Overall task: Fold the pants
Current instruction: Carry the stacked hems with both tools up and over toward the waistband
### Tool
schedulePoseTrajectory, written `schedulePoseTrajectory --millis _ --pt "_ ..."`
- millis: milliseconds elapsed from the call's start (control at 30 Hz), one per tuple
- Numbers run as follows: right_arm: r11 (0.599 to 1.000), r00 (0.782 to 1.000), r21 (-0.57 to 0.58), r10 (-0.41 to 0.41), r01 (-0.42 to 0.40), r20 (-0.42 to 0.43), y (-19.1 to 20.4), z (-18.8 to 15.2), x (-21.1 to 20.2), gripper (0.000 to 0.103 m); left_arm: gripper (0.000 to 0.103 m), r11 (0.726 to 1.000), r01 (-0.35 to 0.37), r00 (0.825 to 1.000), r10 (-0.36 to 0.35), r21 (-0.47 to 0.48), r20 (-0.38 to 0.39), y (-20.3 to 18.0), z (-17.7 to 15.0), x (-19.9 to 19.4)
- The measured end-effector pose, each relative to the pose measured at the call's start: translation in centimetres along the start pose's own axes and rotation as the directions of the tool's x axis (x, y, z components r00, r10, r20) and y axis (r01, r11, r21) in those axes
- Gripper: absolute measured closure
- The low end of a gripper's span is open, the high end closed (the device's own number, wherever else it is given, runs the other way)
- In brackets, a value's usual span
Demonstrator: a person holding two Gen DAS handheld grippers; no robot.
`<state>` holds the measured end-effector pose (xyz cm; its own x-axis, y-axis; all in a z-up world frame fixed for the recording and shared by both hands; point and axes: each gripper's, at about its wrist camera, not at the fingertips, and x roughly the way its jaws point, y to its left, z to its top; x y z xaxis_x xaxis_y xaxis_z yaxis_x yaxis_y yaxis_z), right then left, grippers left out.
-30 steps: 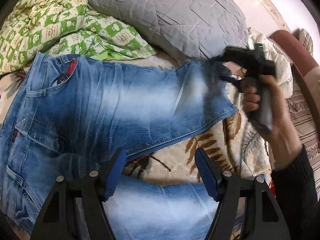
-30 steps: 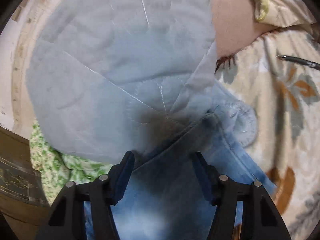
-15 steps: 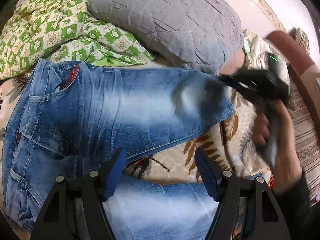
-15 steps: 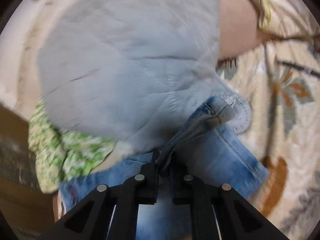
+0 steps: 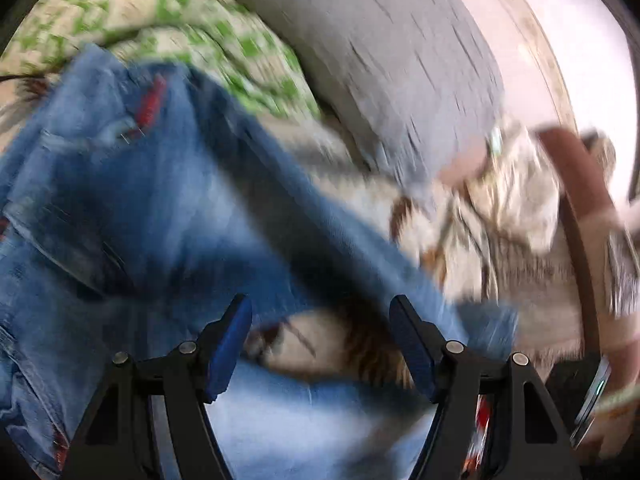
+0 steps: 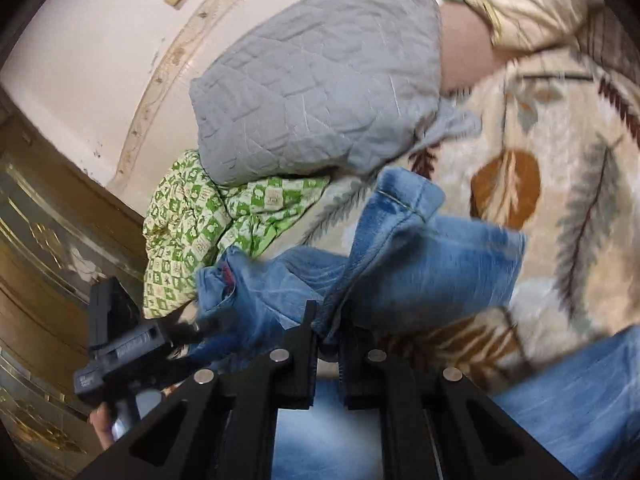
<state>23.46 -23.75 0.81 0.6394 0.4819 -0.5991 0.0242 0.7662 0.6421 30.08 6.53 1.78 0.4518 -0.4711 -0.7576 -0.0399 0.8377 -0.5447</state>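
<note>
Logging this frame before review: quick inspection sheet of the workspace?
Surface: leaf-print bedspread, bare patches showing.
Job's things: blue jeans spread on the bed; one leg's hem lifted toward the other leg.
Clutter: grey quilted pillow; green checked cloth.
Grippers: right claw shut on the jeans leg; left claw open above the jeans, nothing between its pads.
Cables: nothing seen.
Surroundings: pale wall; wooden furniture.
</note>
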Motion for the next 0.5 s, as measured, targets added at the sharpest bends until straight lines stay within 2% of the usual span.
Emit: schedulePoseTrajectory --millis 33,100,200,233,300,333,367,433,500 --pt "1.000 1.000 0.000 -0.006 0.006 0.004 -0.1 -0.3 -0.1 0.094 0.031 0.999 -0.038 0.999 0.038 -0.002 0.019 -0.2 0.8 -0.1" --pt "1.000 1.000 0.018 -0.005 0.005 -0.001 -0.2 -0.4 -0.3 0.094 0.031 0.996 -0.086 0.996 0.086 0.006 -0.012 -0.8 3.0 1.4" --pt "1.000 1.000 0.027 0.007 -0.007 0.002 -0.1 -0.3 -0.6 0.094 0.033 0.980 -0.197 0.979 0.195 -0.027 -0.060 -1.3 4.8 4.6" --pt "1.000 1.000 0.017 0.003 -0.003 0.005 0.0 -0.3 -0.5 0.094 0.057 0.969 -0.245 0.967 0.243 -0.016 -0.077 -1.7 5.3 5.9" --pt "0.999 1.000 0.037 0.014 -0.014 -0.008 -0.5 -0.1 -0.2 0.094 0.096 0.942 -0.337 0.938 0.336 0.002 -0.091 -1.8 5.6 7.1" --pt "0.998 0.999 0.056 0.030 -0.029 -0.017 -1.0 0.0 -0.2 0.094 0.096 0.938 -0.345 0.934 0.342 -0.017 -0.100 -1.5 5.5 7.0" --pt "0.997 0.999 0.067 0.037 -0.036 -0.018 -1.3 0.1 -0.2 0.094 0.096 0.944 -0.325 0.944 0.321 -0.054 -0.070 -1.4 5.2 6.1" --pt "0.995 0.998 0.083 0.063 -0.064 0.007 -2.0 0.5 -0.5 0.094 0.098 0.957 -0.284 0.959 0.284 -0.063 -0.010 -1.9 4.7 4.0" --pt "0.993 0.994 0.079 0.086 -0.092 0.073 -2.2 0.7 -1.9 0.094 0.099 0.978 -0.183 0.982 0.187 -0.098 0.029 -2.1 3.7 1.1"
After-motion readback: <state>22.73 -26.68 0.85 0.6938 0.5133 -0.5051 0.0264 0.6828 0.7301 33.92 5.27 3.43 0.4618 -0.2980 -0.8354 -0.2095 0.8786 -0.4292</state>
